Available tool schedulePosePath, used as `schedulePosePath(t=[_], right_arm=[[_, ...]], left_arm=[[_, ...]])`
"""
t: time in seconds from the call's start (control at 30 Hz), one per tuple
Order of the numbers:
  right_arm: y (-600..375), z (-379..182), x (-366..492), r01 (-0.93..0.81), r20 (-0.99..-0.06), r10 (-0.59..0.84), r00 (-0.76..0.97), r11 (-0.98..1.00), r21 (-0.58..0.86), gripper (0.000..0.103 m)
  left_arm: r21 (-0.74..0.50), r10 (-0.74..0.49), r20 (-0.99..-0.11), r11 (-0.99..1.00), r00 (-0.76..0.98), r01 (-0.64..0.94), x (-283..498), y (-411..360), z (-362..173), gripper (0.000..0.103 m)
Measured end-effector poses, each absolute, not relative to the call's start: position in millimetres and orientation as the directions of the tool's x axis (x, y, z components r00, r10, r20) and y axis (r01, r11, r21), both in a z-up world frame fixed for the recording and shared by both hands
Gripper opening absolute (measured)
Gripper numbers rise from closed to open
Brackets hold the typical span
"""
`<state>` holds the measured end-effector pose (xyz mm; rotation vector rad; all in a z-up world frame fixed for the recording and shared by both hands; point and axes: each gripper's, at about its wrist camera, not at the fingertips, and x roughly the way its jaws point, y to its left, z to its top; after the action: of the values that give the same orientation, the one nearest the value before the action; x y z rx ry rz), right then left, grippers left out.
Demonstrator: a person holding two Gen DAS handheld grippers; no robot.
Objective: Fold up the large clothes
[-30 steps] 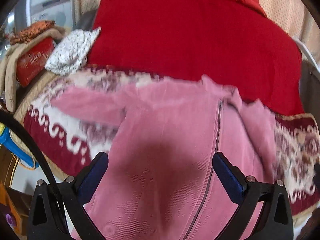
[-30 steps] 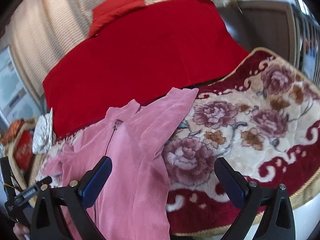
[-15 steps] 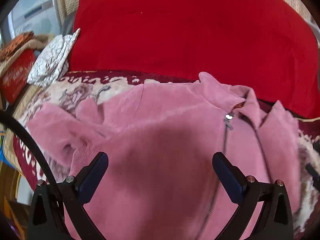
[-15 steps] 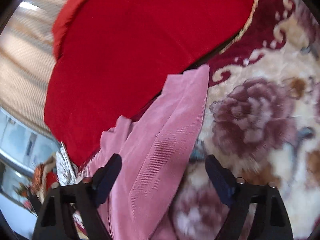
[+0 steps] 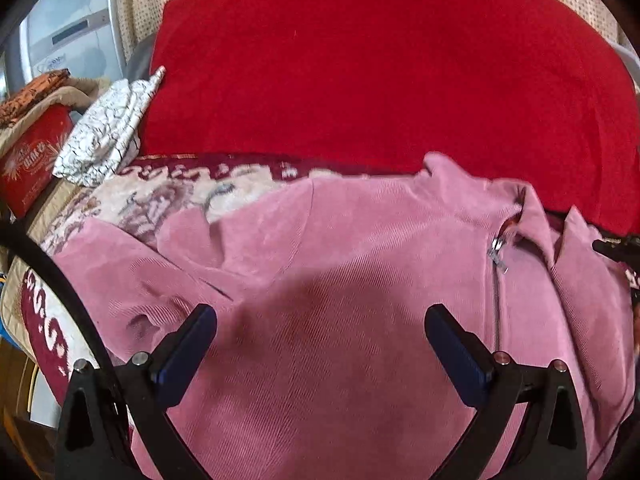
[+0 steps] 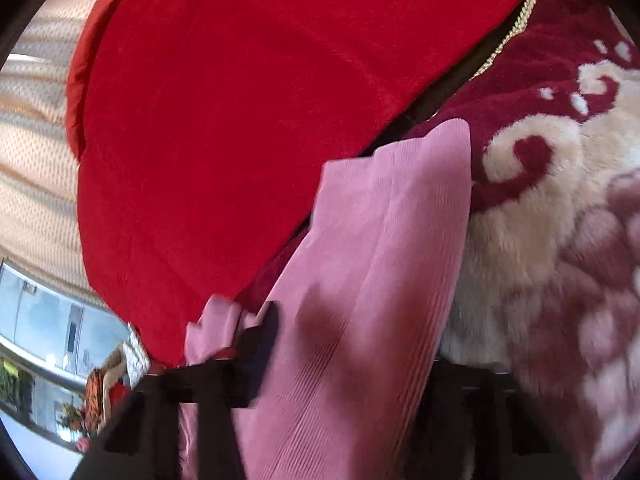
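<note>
A pink corduroy zip jacket (image 5: 360, 280) lies front up on a floral blanket (image 5: 168, 196), collar toward the red cushion. My left gripper (image 5: 320, 340) is open and hovers just above the jacket's chest, left of the zip (image 5: 496, 256). In the right wrist view the jacket's right sleeve (image 6: 380, 260) runs between the fingers of my right gripper (image 6: 352, 352). Its left finger (image 6: 260, 344) rests beside the sleeve; the right finger is hidden under the fabric. The jaws stand apart around the sleeve.
A large red cushion (image 5: 380, 60) backs the bed. A white patterned cloth (image 5: 104, 132) and a red box (image 5: 32, 160) sit at the left. The floral blanket (image 6: 560, 200) extends to the right of the sleeve.
My right gripper has dropped down and forward onto the right sleeve, which now fills the space between its fingers. My left gripper has moved a little lower over the jacket's chest.
</note>
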<state>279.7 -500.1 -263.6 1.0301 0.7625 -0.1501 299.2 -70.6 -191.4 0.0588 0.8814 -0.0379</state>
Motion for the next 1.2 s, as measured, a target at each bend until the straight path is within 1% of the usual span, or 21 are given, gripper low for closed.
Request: schedulePosePath(t=[0.03, 0.13, 0.2, 0.27, 0.33, 0.43, 0.5, 0.63, 0.73, 0.8, 0.93, 1.0, 1.07, 1.1, 1.13, 1.17, 1.2], right_arm=[[-504, -269, 283, 0.465, -0.634, 0.222, 0.741, 0.512, 0.722, 0.025], [-507, -268, 283, 0.439, -0.596, 0.227, 0.771, 0.488, 0.754, 0.019], [-503, -254, 281, 0.379, -0.552, 0.224, 0.803, 0.523, 0.764, 0.014], [-492, -234, 275, 0.314, -0.509, 0.225, 0.831, 0.565, 0.763, 0.013], [-477, -215, 271, 0.242, -0.463, 0.261, 0.847, 0.587, 0.773, 0.014], [-437, -184, 264, 0.126, -0.415, 0.353, 0.839, 0.616, 0.778, 0.014], [-403, -173, 257, 0.059, -0.399, 0.418, 0.816, 0.626, 0.777, 0.013], [-332, -155, 260, -0.043, -0.392, 0.511, 0.765, 0.648, 0.76, 0.013], [-278, -155, 256, -0.076, -0.404, 0.561, 0.722, 0.645, 0.76, 0.014], [-252, -168, 254, -0.065, -0.445, 0.57, 0.69, 0.661, 0.747, 0.017], [-218, -194, 253, 0.0, -0.536, 0.599, 0.595, 0.667, 0.745, 0.018], [-198, -193, 258, 0.009, -0.56, 0.613, 0.558, 0.67, 0.743, 0.018], [-188, -199, 253, 0.022, -0.59, 0.628, 0.508, 0.675, 0.738, 0.023], [-185, -198, 248, 0.015, -0.591, 0.638, 0.494, 0.673, 0.739, 0.033], [-181, -198, 243, 0.004, -0.586, 0.65, 0.483, 0.668, 0.744, 0.053], [-181, -198, 236, -0.011, -0.571, 0.666, 0.48, 0.655, 0.755, 0.069], [-184, -194, 229, -0.023, -0.552, 0.674, 0.491, 0.643, 0.765, 0.088]], left_arm=[[0.04, -0.007, -0.786, 0.997, 0.618, 0.062, 301, -71, -196, 0.103], [0.052, 0.007, -0.838, 0.996, 0.545, 0.068, 310, -68, -213, 0.103], [0.064, 0.022, -0.85, 0.996, 0.526, 0.062, 313, -66, -218, 0.103], [0.065, 0.027, -0.838, 0.997, 0.546, 0.051, 311, -63, -214, 0.103], [0.076, 0.041, -0.807, 0.996, 0.589, 0.035, 305, -60, -205, 0.103], [0.081, 0.047, -0.759, 0.996, 0.65, 0.023, 294, -52, -189, 0.103], [0.079, 0.05, -0.737, 0.997, 0.674, 0.012, 288, -45, -181, 0.103], [0.073, 0.081, -0.68, 0.996, 0.729, -0.043, 277, -20, -162, 0.103], [0.066, 0.108, -0.642, 0.994, 0.759, -0.086, 268, -2, -150, 0.103], [0.047, 0.115, -0.624, 0.993, 0.773, -0.11, 264, 11, -145, 0.103], [-0.016, 0.108, -0.615, 0.989, 0.781, -0.149, 262, 33, -138, 0.103], [-0.042, 0.106, -0.615, 0.985, 0.782, -0.167, 262, 40, -136, 0.103], [-0.065, 0.101, -0.615, 0.982, 0.782, -0.177, 262, 44, -136, 0.103], [-0.067, 0.1, -0.616, 0.982, 0.782, -0.178, 261, 44, -136, 0.103], [-0.067, 0.099, -0.616, 0.982, 0.781, -0.177, 261, 43, -136, 0.103], [-0.061, 0.101, -0.617, 0.983, 0.781, -0.175, 262, 41, -136, 0.103], [-0.054, 0.104, -0.616, 0.983, 0.781, -0.174, 262, 40, -137, 0.103]])
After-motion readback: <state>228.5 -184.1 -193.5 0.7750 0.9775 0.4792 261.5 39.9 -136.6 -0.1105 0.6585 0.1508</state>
